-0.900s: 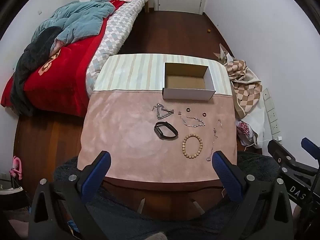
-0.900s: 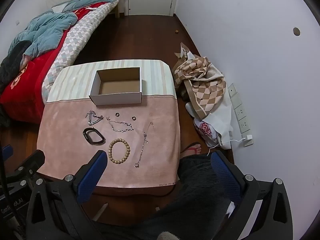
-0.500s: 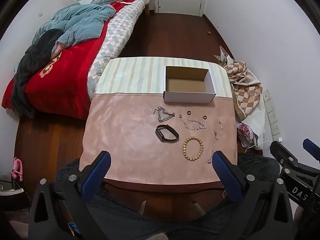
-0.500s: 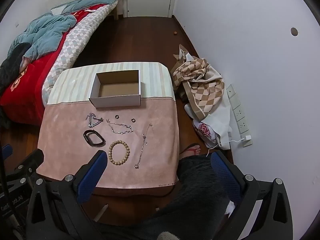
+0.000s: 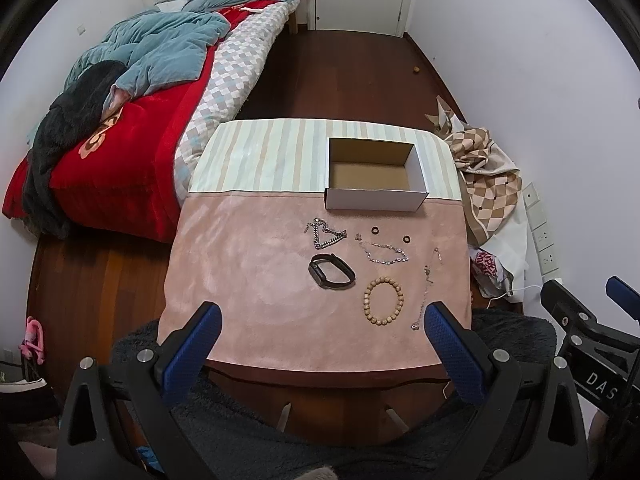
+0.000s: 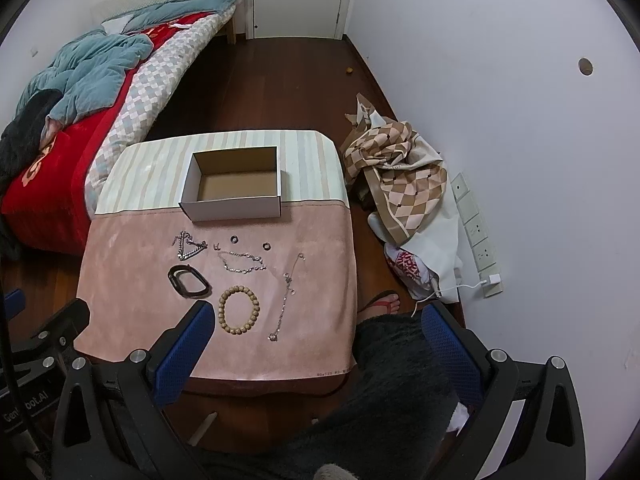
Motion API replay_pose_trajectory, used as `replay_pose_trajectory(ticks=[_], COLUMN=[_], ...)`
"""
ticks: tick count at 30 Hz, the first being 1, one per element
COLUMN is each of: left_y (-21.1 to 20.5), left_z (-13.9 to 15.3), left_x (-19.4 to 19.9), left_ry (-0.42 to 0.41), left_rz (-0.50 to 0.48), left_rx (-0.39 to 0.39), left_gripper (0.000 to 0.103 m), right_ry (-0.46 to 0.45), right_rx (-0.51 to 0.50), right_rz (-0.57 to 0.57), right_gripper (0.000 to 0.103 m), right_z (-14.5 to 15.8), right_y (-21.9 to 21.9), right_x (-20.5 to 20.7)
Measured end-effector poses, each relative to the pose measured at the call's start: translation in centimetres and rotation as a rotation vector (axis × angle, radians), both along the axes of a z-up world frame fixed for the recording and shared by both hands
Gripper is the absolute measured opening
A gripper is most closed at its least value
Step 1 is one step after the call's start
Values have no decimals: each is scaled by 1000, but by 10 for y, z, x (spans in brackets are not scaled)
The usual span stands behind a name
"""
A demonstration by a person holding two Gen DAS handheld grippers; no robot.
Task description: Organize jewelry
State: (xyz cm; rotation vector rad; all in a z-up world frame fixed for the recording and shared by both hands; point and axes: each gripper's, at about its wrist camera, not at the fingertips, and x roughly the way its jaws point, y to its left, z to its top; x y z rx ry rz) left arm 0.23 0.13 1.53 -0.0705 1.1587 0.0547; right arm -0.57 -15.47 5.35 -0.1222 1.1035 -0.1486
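Observation:
Jewelry lies on the pink cloth of a small table [image 5: 248,280]: a silver chain [image 5: 325,233], a black band [image 5: 332,271], a wooden bead bracelet [image 5: 383,305], a thin sparkly bracelet [image 5: 383,253], a long thin necklace [image 5: 427,285] and two dark rings [image 5: 375,231]. An open, empty white cardboard box [image 5: 374,174] stands behind them; it also shows in the right wrist view [image 6: 236,184]. My left gripper [image 5: 320,328] is open and empty, held above the table's near edge. My right gripper [image 6: 316,328] is open and empty, above the table's near right corner.
A bed with red and blue bedding [image 5: 120,120] stands left of the table. A checked cloth heap [image 6: 400,172] and wall sockets [image 6: 476,232] lie to the right. A foot in a sandal [image 6: 384,302] and dark fleece [image 6: 392,380] are beside the table.
Both grippers have drawn back and up a little, so the table looks slightly smaller and farther. Nothing on the table has moved.

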Motion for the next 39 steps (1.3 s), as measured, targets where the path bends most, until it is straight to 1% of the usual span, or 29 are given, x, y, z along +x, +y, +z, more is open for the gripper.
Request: replay_pose_trajectory(ticks=[19, 39], left_y=[-1, -3], left_z=[9, 9], left_x=[-2, -7], left_ry=[-23, -31], left_rz=[-5, -7], left_rx=[-1, 0], left_gripper=[103, 103], right_ry=[-27, -36], right_rx=[-5, -6], right_rz=[7, 11], right_gripper=[103, 103], right_z=[11, 16], right_y=[-1, 0], right_x=[-3, -5])
